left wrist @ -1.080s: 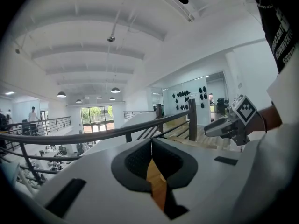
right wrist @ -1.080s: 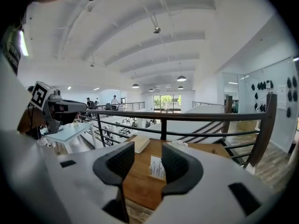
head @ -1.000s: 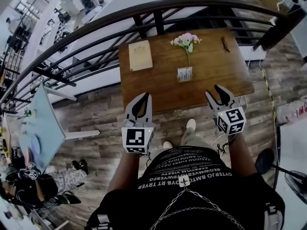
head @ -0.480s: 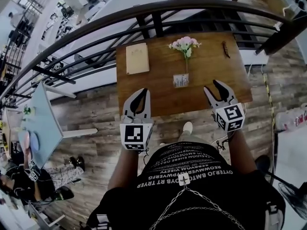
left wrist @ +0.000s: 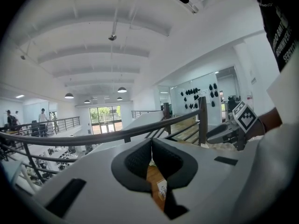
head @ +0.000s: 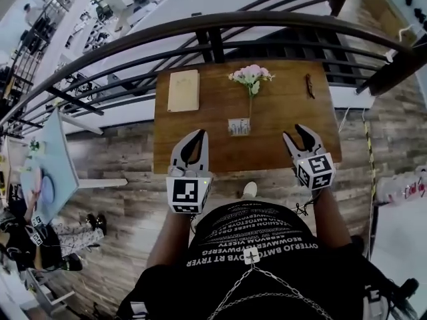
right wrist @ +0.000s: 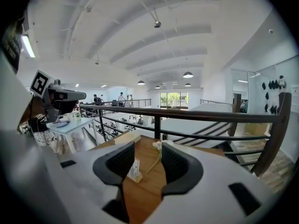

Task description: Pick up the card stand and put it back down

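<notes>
The card stand (head: 238, 127), a small white card in a wooden base, stands upright at the middle of the brown wooden table (head: 280, 149). It also shows between the jaws in the left gripper view (left wrist: 161, 189) and the right gripper view (right wrist: 134, 169). My left gripper (head: 199, 135) hangs over the table's near edge, left of the stand, its tips together and holding nothing. My right gripper (head: 298, 134) hovers to the stand's right, jaws apart and empty. Neither touches the stand.
A pink and white flower (head: 250, 75) lies just behind the stand. A tan notebook (head: 183, 90) sits at the table's far left, a small dark object (head: 309, 85) at the far right. A black railing (head: 220, 25) runs behind the table. A pale side table (head: 50, 162) stands at the left.
The person has come closer to the table. Both grippers now reach over its near edge instead of hanging in front of it. Their jaws look the same as before.
</notes>
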### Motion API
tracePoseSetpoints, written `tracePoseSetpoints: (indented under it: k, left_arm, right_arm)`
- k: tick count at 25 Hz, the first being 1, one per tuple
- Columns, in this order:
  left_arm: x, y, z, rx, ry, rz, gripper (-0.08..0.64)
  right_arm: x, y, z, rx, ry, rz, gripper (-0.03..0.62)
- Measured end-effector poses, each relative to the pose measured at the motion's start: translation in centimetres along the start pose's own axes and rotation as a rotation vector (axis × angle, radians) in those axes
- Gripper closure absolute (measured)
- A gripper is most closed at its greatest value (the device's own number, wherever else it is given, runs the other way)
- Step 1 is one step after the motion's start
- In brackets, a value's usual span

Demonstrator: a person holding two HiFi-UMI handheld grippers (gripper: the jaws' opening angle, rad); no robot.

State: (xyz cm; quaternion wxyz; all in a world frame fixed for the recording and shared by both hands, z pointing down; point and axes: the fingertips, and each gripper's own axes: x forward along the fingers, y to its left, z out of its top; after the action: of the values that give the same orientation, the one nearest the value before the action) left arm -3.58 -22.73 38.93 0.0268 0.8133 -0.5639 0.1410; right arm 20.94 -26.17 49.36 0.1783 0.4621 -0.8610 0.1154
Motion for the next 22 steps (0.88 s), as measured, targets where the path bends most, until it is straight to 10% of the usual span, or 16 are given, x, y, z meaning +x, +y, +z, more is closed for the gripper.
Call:
tracePoseSetpoints:
  k: [22]
  left_arm:
    - [3.5, 0.9, -2.7, 0.012, 0.082, 0.002, 0.532]
  right_arm:
    - [8.1, 1.4, -11.1, 0.031, 0.201, 0.154, 0.403]
